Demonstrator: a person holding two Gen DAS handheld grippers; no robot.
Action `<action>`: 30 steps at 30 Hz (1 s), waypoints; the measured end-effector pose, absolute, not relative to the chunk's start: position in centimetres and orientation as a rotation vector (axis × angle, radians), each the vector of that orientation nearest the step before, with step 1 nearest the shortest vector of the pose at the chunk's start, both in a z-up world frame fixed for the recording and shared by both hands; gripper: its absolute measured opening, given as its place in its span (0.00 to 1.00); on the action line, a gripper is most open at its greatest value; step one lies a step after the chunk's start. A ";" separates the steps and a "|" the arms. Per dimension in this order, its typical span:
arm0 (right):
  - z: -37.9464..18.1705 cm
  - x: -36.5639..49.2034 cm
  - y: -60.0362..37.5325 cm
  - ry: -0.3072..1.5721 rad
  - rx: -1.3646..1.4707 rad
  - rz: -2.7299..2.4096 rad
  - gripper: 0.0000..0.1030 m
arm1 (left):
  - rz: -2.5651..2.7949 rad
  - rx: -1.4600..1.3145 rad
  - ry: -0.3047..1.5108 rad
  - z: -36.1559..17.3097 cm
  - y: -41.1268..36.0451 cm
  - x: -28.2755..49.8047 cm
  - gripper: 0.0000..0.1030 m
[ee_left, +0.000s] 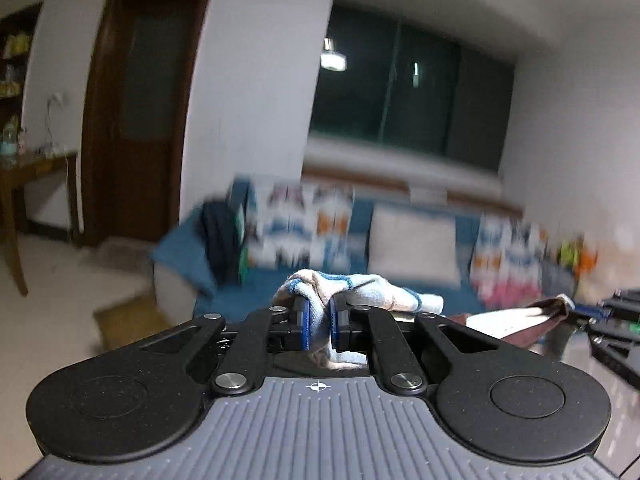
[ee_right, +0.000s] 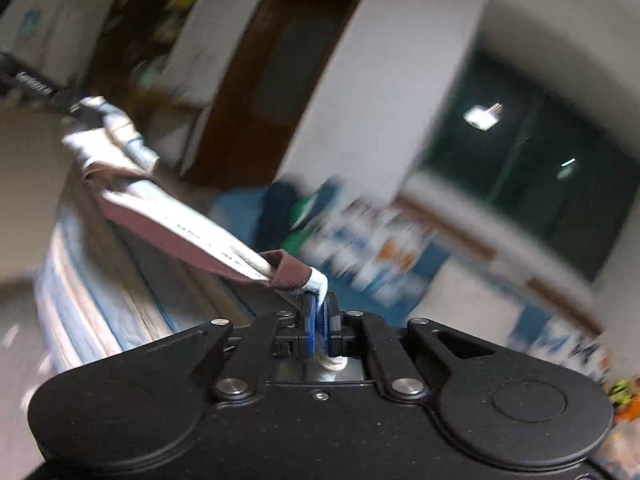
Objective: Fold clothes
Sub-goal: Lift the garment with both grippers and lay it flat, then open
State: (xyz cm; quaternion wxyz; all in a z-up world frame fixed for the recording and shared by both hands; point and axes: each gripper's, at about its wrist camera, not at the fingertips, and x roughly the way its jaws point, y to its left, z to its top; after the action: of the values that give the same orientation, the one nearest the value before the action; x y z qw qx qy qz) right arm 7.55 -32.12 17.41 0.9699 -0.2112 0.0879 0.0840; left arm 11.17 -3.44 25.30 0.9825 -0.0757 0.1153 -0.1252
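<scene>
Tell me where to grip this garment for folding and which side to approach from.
Grip the garment at its two top corners, one per side, from below along the edge. The left gripper and right gripper each pinch a corner, and the brown-trimmed edge stretches taut between them.

My room is dim and lit from indoors, a ceiling lamp [ee_left: 333, 59] glaring back off the dark window [ee_left: 408, 92], the sofa [ee_left: 360, 240] smeared by motion blur, far worse on my right, walls bowing toward black fisheye corners
</scene>
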 end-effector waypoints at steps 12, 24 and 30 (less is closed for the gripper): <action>19.2 -0.6 -34.8 0.019 -0.394 0.255 0.04 | -0.294 -0.111 0.267 22.0 -3.7 3.1 0.10; -1.8 -12.3 -32.8 0.594 -0.474 0.611 0.04 | -0.263 -0.050 0.782 0.8 0.2 -7.0 0.11; -4.3 -14.0 -29.1 0.726 -0.429 0.702 0.13 | -0.227 0.021 0.801 -1.3 3.0 -9.3 0.24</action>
State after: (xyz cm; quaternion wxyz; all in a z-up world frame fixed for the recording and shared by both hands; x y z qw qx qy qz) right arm -14.04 -29.11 -4.34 0.8534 -0.2037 0.3450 0.3335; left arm -9.33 3.00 -1.33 0.9145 0.0100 0.3891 -0.1104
